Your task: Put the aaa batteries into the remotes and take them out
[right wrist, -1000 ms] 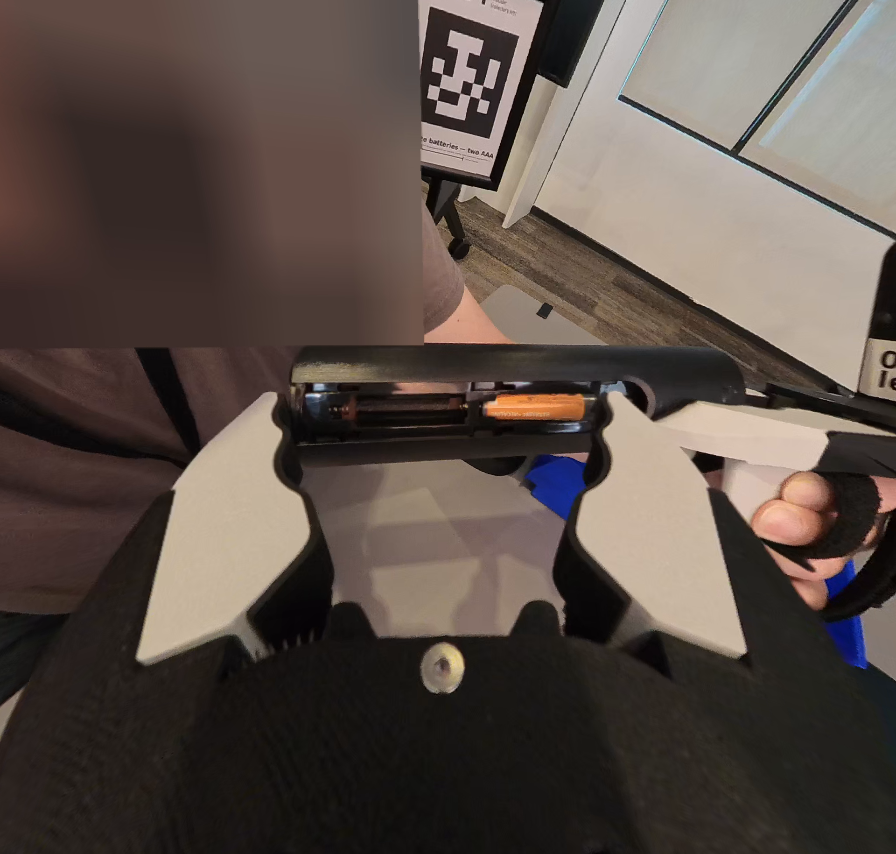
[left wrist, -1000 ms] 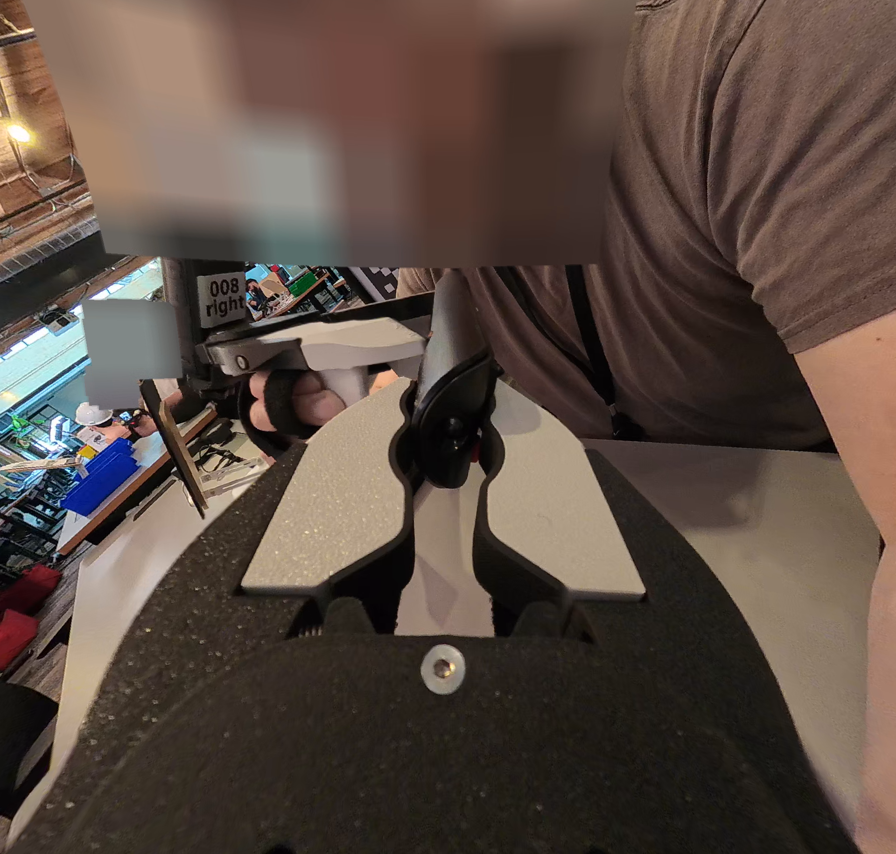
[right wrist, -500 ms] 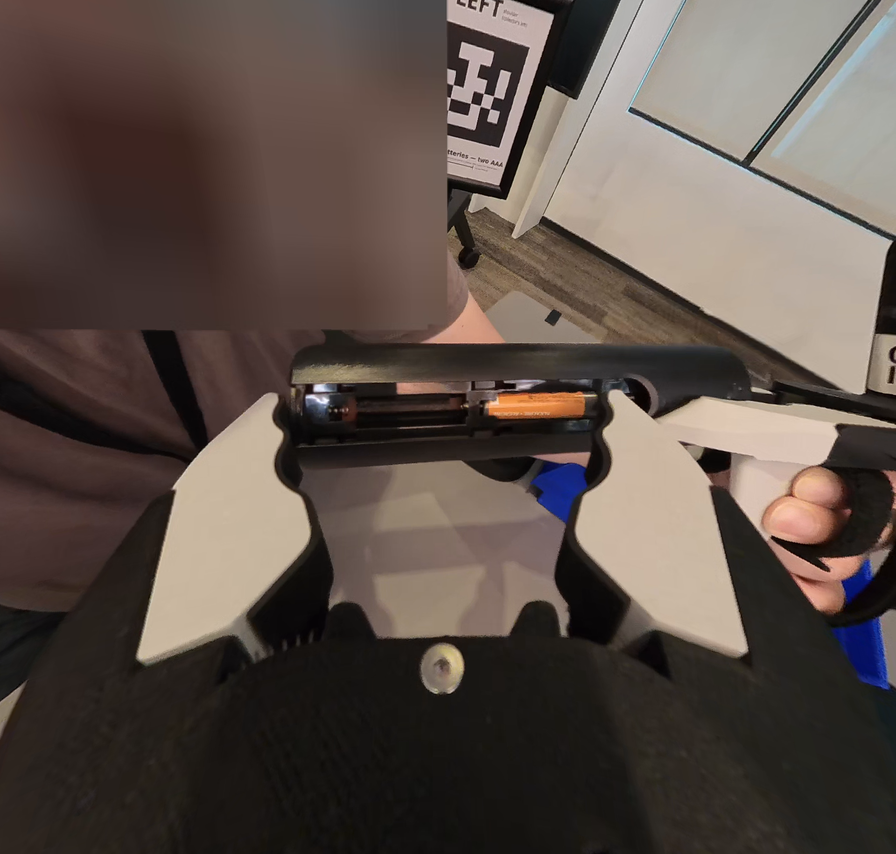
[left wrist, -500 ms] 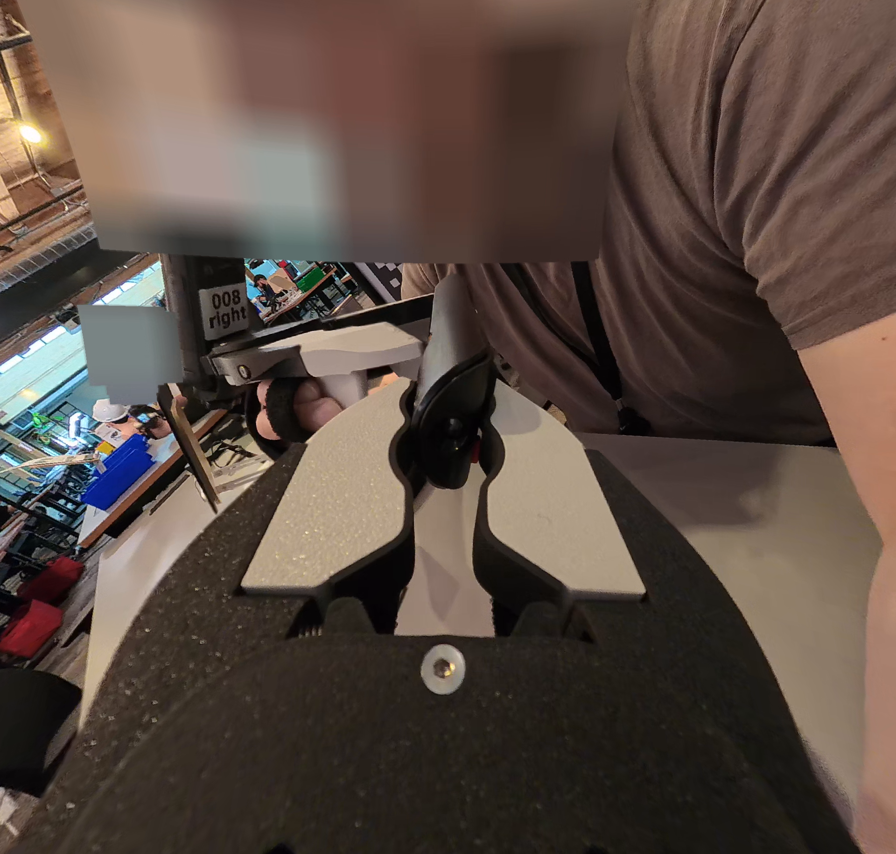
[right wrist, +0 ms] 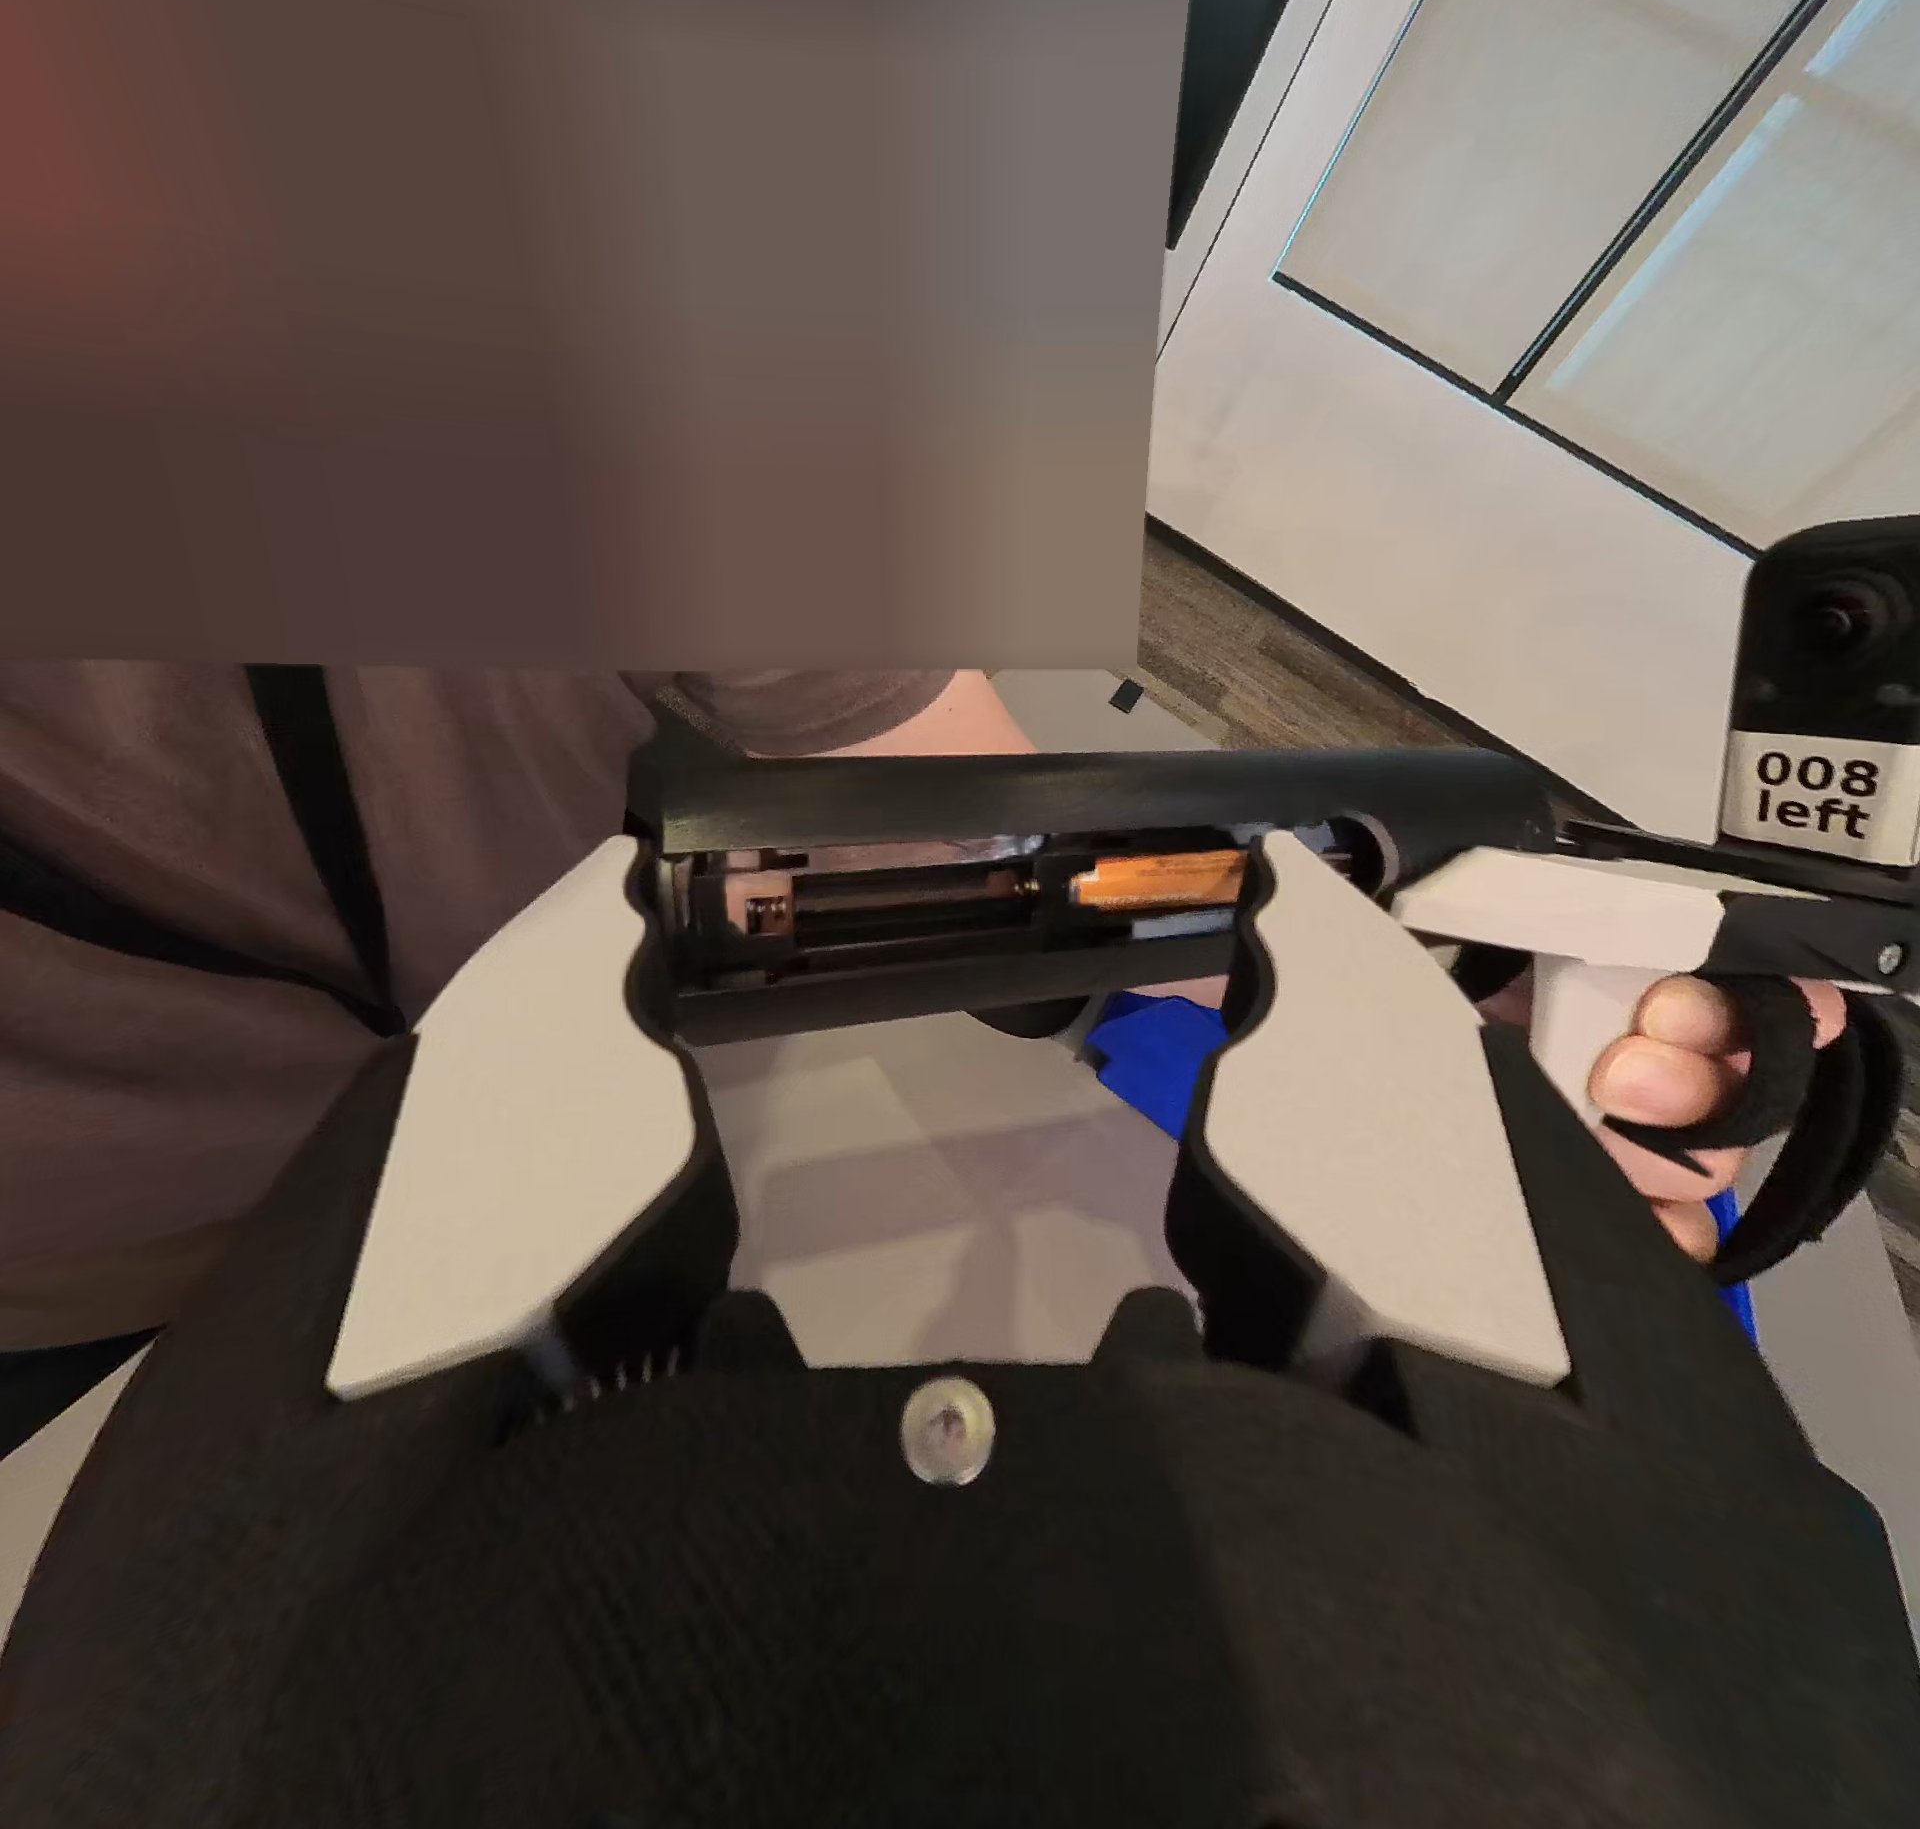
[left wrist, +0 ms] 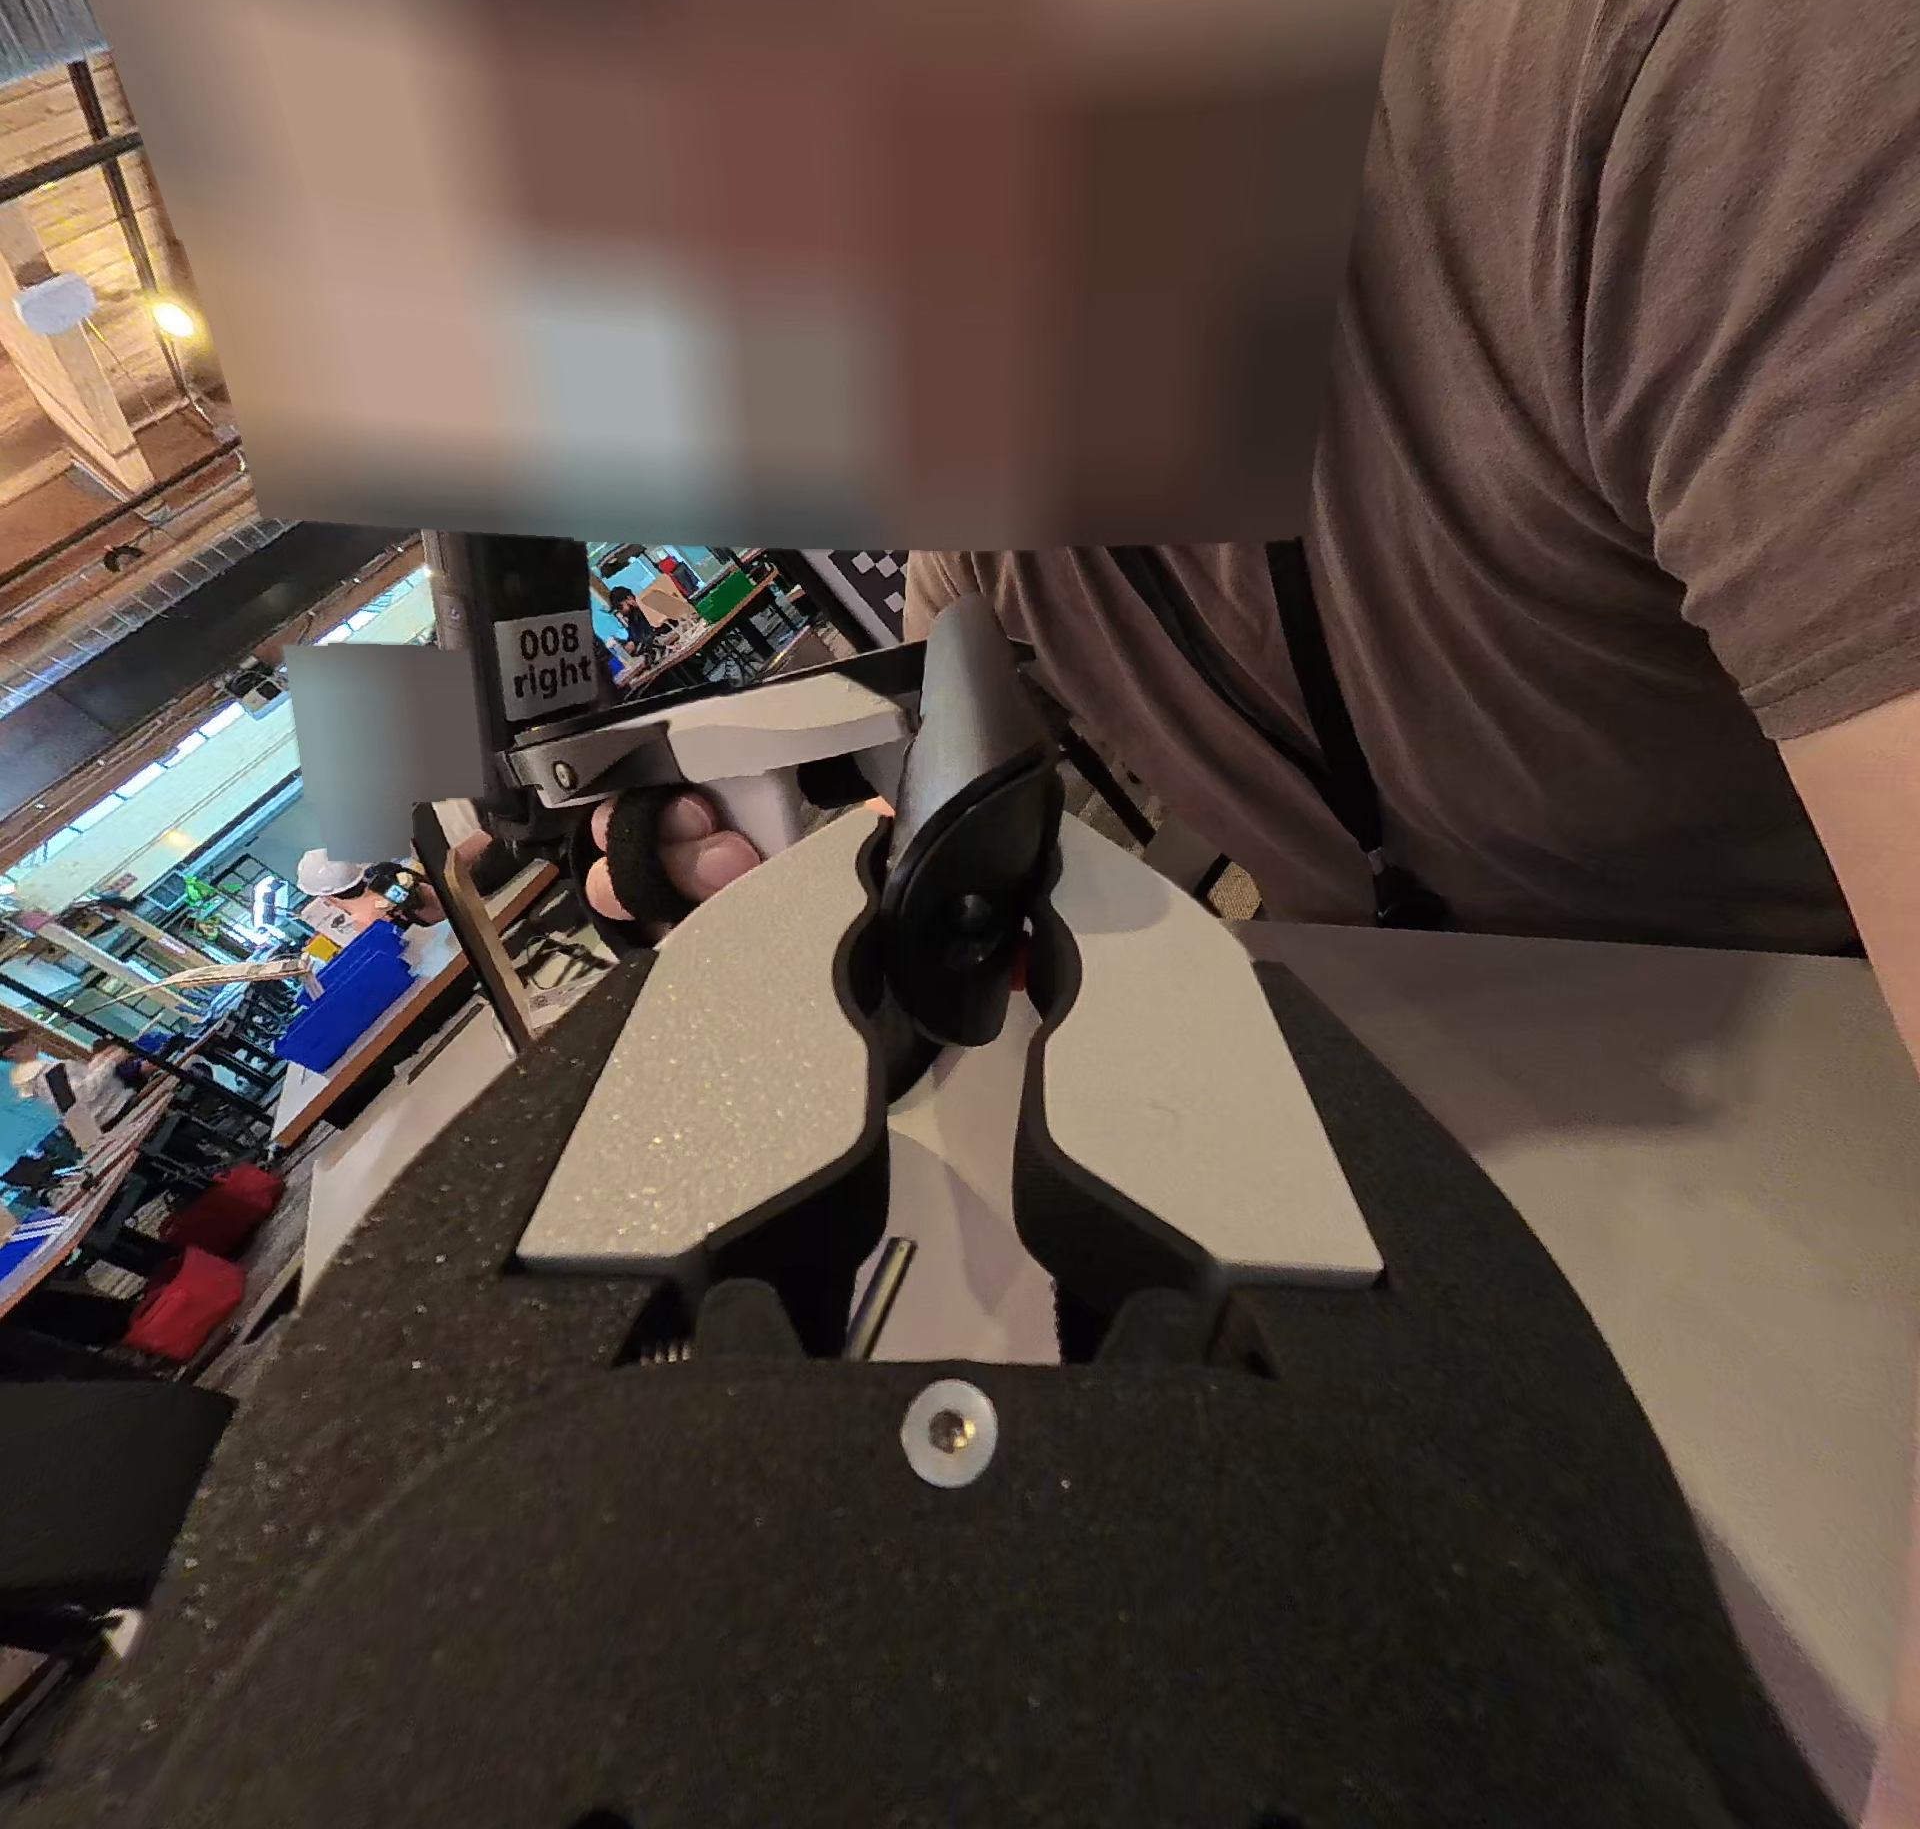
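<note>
A black remote (right wrist: 1039, 792) is held in the air with its back cover off. One orange AAA battery (right wrist: 1153, 880) sits in the right slot; the left slot (right wrist: 904, 912) looks dark and I cannot tell if it is filled. My right gripper (right wrist: 945, 906) is open, its fingertips (right wrist: 582, 948) on either side of the compartment. My left gripper (left wrist: 956, 948) is shut on the remote's end (left wrist: 966, 906); it also shows in the right wrist view (right wrist: 1538, 917). A thin dark rod, perhaps a battery (left wrist: 883, 1291), lies on the table below.
The white table (left wrist: 1558, 1104) is under both grippers. The person's torso in a brown shirt (left wrist: 1558, 429) is close behind the remote. A blue bin (right wrist: 1153, 1052) shows below the remote. Workbenches with blue bins (left wrist: 353, 990) stand far left.
Both grippers have shifted a little with the remote still between them. The thin dark rod on the table under the left gripper has come into view.
</note>
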Tool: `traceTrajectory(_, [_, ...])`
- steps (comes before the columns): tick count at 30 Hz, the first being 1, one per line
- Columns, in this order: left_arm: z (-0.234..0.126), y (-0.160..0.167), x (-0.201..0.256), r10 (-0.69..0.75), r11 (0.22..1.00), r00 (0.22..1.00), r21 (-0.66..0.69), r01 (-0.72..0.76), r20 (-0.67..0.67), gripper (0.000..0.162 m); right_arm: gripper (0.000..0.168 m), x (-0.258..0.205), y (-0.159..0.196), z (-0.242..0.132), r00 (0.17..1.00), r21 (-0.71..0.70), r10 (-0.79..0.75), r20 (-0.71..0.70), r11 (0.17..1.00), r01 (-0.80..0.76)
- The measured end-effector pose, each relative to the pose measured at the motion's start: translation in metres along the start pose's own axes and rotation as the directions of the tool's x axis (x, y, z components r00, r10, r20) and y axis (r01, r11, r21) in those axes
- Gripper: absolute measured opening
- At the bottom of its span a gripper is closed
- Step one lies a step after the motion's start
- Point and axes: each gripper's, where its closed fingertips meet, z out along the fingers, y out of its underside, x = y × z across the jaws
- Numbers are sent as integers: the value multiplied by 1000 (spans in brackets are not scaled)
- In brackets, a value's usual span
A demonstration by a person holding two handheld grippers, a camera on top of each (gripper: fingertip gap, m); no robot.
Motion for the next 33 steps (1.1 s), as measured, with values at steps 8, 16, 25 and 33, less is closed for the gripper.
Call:
traceTrajectory(8, [-2,1,-3,-5,1000,1000,-9,5,17,23,105,3,1,-3,999,9,42,18,999,-42])
traceTrajectory(16, [-1,5,-4,-18,1000,1000,-19,19,15,23,104,2,5,-5,998,0,48,37,999,-48])
traceTrajectory(25, [0,11,-5,15,994,997,-108,-7,80,23,104,7,9,-36,996,-22,66,-55,998,-67])
traceTrajectory(33, [-28,-18,15,118,990,977,-98,-102,175,23,38,55,162,-176,722,-268,395,-569,741,-616])
